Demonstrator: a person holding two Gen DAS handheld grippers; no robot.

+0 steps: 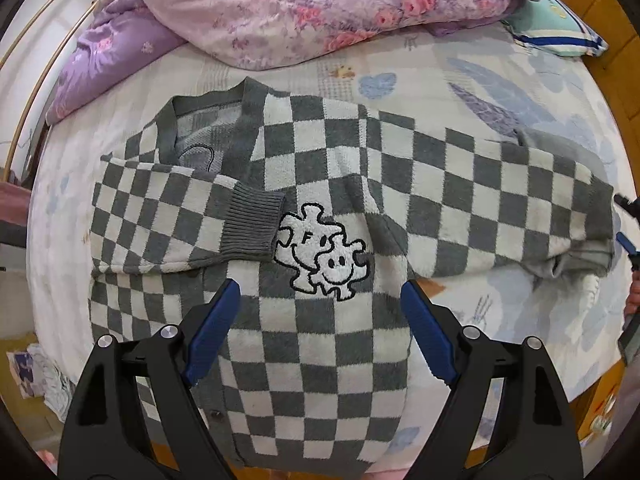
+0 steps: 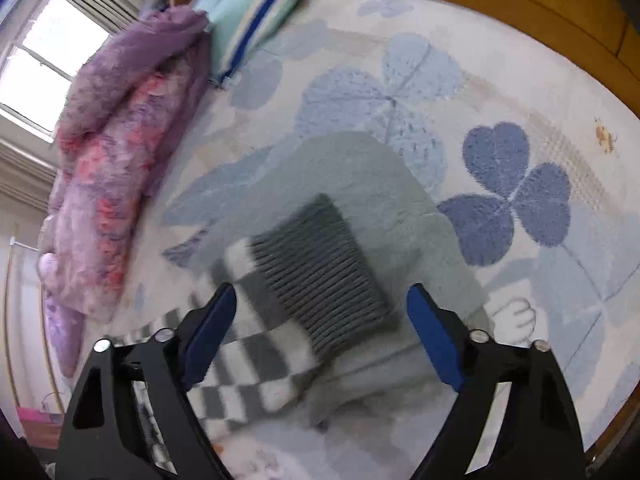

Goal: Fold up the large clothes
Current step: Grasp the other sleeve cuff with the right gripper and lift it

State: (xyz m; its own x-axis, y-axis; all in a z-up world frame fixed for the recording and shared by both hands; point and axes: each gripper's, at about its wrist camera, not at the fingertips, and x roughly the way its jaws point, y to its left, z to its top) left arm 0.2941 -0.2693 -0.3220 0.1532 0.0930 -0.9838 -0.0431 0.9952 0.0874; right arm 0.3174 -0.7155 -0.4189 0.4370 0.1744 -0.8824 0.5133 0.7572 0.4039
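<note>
A grey and white checkered cardigan (image 1: 320, 344) lies flat on the bed, with a white puzzle-piece patch (image 1: 320, 252) on its chest. Its left sleeve is folded across the body, grey cuff (image 1: 252, 224) near the patch. The other sleeve (image 1: 500, 204) stretches out to the right. My left gripper (image 1: 320, 300) is open and empty above the cardigan's body. My right gripper (image 2: 322, 304) is open and empty, hovering over that sleeve's ribbed grey cuff (image 2: 320, 276). The right gripper also shows at the right edge of the left wrist view (image 1: 626, 224).
A purple floral quilt (image 1: 320, 8) is heaped at the far side of the bed, and shows in the right wrist view (image 2: 120, 160). A striped teal pillow (image 2: 248, 20) lies beside it. The bedsheet (image 2: 500, 184) has blue clover prints. A wooden bed frame (image 2: 560, 8) borders the mattress.
</note>
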